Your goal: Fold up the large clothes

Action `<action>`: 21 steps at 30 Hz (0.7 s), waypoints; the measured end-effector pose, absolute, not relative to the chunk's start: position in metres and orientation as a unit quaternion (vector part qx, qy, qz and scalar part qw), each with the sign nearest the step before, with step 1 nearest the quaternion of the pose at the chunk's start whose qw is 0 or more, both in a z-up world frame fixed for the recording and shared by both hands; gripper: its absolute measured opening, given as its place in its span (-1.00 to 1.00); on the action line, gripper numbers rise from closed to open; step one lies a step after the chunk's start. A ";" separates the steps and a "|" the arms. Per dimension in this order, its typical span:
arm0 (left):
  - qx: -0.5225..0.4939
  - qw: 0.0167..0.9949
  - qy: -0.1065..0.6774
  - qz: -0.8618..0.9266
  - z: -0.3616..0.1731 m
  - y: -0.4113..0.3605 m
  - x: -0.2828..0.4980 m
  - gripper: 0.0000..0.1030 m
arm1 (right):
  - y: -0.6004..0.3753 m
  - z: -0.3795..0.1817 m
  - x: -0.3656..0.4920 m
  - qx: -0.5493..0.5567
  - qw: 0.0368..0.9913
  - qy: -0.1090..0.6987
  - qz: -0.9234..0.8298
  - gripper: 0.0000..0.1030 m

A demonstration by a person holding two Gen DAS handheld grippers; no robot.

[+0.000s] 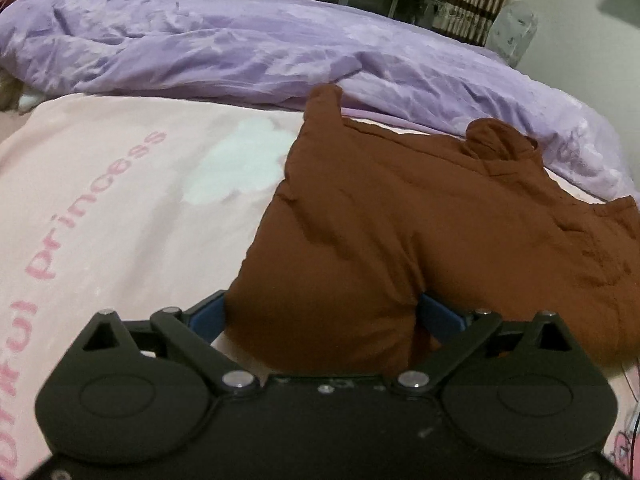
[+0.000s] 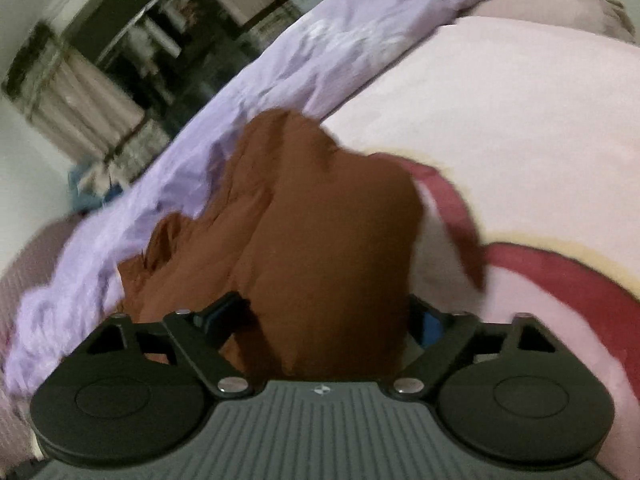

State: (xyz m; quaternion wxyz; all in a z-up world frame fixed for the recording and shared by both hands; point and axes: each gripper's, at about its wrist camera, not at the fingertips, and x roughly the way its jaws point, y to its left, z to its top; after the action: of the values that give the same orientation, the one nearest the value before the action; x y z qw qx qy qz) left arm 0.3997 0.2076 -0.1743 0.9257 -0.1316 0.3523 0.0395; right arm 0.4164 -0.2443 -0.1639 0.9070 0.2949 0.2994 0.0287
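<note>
A rust-brown garment (image 1: pixel 400 216) lies on a pink blanket (image 1: pixel 120 200), its far end against a purple duvet. My left gripper (image 1: pixel 322 316) has a thick fold of the brown cloth between its blue fingers (image 1: pixel 206 314); the fingertips are hidden by the cloth. In the right wrist view the same brown garment (image 2: pixel 320 240) bulges up between the fingers of my right gripper (image 2: pixel 324 316), which also holds a bunch of it. That view is blurred.
A rumpled purple duvet (image 1: pixel 240 48) lies across the far side of the bed. The pink blanket (image 2: pixel 500 120) has pink lettering and a red pattern (image 2: pixel 560 280). Curtains (image 2: pixel 80 92) and a dark window stand beyond the bed.
</note>
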 end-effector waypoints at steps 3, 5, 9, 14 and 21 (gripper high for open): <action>-0.166 0.927 0.335 0.023 -0.172 0.215 0.400 -0.20 | -0.229 -0.161 0.423 0.249 0.920 0.303 0.023 -0.28; -0.159 0.931 0.325 0.049 -0.163 0.215 0.395 -0.58 | -0.220 -0.147 0.414 0.225 0.930 0.291 0.013 -0.47; -0.148 0.939 0.301 0.077 -0.131 0.211 0.374 -0.72 | -0.216 -0.109 0.384 0.224 0.942 0.249 0.015 -0.56; -0.115 0.960 0.243 0.076 -0.086 0.202 0.313 -0.74 | -0.213 -0.060 0.323 0.208 0.959 0.193 0.023 -0.56; -0.141 0.915 0.373 0.068 -0.165 0.212 0.281 -0.66 | -0.229 -0.116 0.294 0.208 0.935 0.287 -0.001 -0.48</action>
State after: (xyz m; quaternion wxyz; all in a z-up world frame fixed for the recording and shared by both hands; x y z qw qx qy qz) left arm 0.2810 0.2116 -0.1646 0.9147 -0.1411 0.3726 0.0679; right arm 0.2937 -0.2288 -0.1162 0.9349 0.2081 0.2875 -0.0009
